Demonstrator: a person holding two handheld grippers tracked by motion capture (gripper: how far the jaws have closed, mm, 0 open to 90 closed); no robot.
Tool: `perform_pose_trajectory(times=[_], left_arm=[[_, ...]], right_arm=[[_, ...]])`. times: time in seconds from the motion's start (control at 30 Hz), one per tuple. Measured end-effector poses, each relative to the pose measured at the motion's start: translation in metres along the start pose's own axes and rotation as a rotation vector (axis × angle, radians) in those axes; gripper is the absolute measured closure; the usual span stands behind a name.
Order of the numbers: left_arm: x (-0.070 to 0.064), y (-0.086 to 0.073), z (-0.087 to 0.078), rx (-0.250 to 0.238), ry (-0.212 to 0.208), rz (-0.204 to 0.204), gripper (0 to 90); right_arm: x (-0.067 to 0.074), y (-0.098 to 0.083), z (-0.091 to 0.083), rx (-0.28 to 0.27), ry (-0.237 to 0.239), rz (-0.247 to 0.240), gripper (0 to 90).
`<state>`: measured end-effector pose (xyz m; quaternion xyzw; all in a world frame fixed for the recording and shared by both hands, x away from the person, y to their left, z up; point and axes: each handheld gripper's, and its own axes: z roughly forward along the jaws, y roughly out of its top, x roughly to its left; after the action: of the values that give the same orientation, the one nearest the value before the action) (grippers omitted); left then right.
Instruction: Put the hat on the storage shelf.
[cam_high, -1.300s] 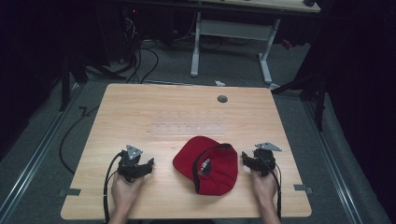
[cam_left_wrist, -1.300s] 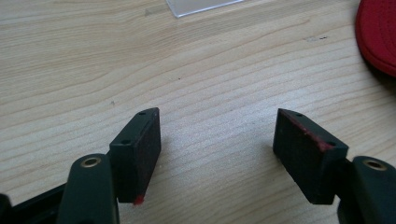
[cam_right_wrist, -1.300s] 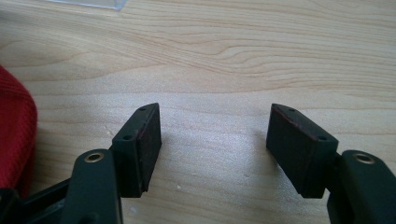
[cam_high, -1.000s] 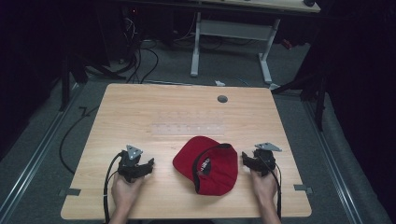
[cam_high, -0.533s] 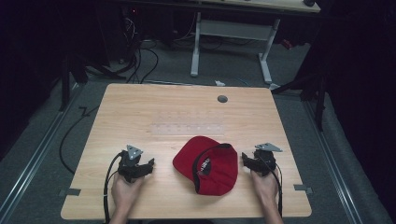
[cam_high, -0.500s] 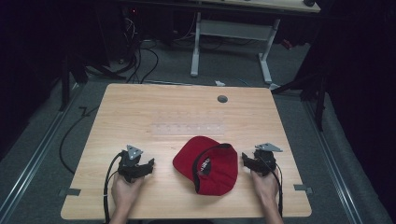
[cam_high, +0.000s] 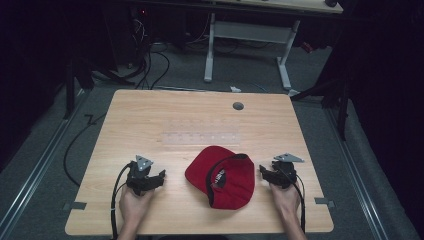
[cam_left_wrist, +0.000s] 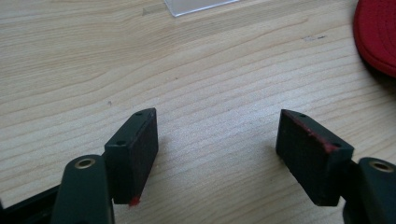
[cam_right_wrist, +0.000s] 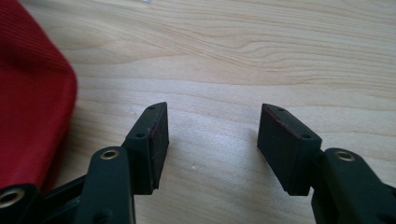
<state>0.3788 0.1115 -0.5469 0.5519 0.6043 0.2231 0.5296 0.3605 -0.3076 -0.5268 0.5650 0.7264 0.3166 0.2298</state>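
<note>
Red cap (cam_high: 222, 175) on wooden table (cam_high: 200, 120), between two parted grippers

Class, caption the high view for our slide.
Red cap on wooden table between open left gripper and right gripper.

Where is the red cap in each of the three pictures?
High view: the red cap lies near the front of the wooden table, between the two grippers.
Left gripper view: the cap's red edge sits at the upper right corner.
Right gripper view: the cap's red fabric runs along the left side.
Shared landmark: the light wood grain of the table, under the cap in all three.
</note>
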Motion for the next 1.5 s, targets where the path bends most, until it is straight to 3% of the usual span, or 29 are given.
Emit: perform_pose_trajectory(times=[0.3,0.37,0.73,1.1,1.5], left_arm=[[0.0,0.0,0.0,0.002,-0.001,0.002,29.3],[0.0,0.0,0.0,0.002,-0.001,0.001,29.3],[0.0,0.0,0.0,0.002,-0.002,0.002,29.0],[0.0,0.0,0.0,0.002,-0.002,0.001,28.9],[0.0,0.0,0.0,0.002,-0.002,0.001,28.9]], right_arm=[[-0.002,-0.001,-0.014,-0.037,0.056,0.016,44.8],[-0.003,-0.001,-0.021,-0.059,0.104,0.031,44.3],[0.006,0.006,-0.035,-0.126,0.213,-0.006,38.5],[0.026,0.025,-0.028,-0.14,0.284,-0.061,30.6],[0.043,0.044,-0.008,-0.096,0.345,-0.123,32.1]])
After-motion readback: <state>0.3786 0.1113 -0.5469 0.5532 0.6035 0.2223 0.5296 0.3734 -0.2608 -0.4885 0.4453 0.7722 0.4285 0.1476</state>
